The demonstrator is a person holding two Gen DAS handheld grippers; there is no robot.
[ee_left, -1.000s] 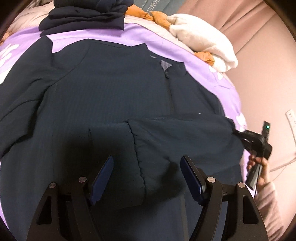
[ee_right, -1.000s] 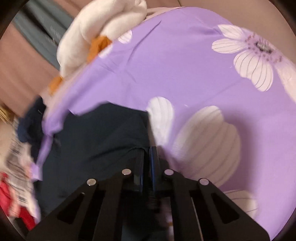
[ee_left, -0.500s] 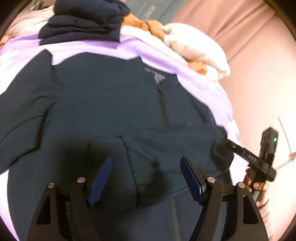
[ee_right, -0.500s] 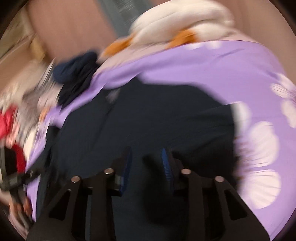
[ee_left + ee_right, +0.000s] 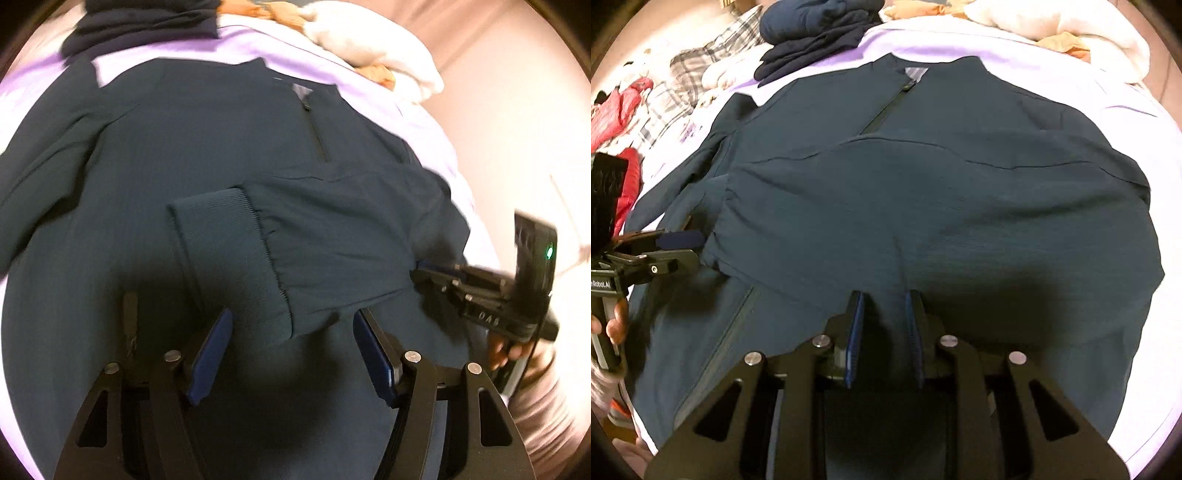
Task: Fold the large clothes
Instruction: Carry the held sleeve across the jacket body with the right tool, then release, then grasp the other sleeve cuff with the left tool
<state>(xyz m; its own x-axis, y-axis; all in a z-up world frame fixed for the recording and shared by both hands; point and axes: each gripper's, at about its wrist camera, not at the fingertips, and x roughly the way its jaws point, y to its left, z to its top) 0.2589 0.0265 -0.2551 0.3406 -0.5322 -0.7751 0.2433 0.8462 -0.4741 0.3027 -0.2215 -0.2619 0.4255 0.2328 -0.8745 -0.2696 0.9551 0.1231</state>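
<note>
Jacket [image 5: 923, 155] lies flat on the purple sheet [image 5: 1071, 70], right sleeve [image 5: 332, 236] folded across the chest. Left gripper [image 5: 291, 350] spread, just closing, cuff [image 5: 225, 254] between, unpinched. Right gripper [image 5: 884, 332] narrowly parted, just closing, empty. Next, probably: fold the far-left sleeve, needing a cuff pinch.

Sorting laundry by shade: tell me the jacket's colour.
Dark navy-teal jacket, plain, clearest in the right wrist view.

Bedding and laundry around the bed

Ahead of the tongs a purple sheet [image 5: 1071, 74] covers the bed; at its far edge lies a folded navy pile [image 5: 816, 33], with a white blanket [image 5: 1100, 33] and orange cloth [image 5: 1067, 42] to the far right, plaid fabric [image 5: 687, 70] and red clothes [image 5: 617, 110] to the left.
</note>
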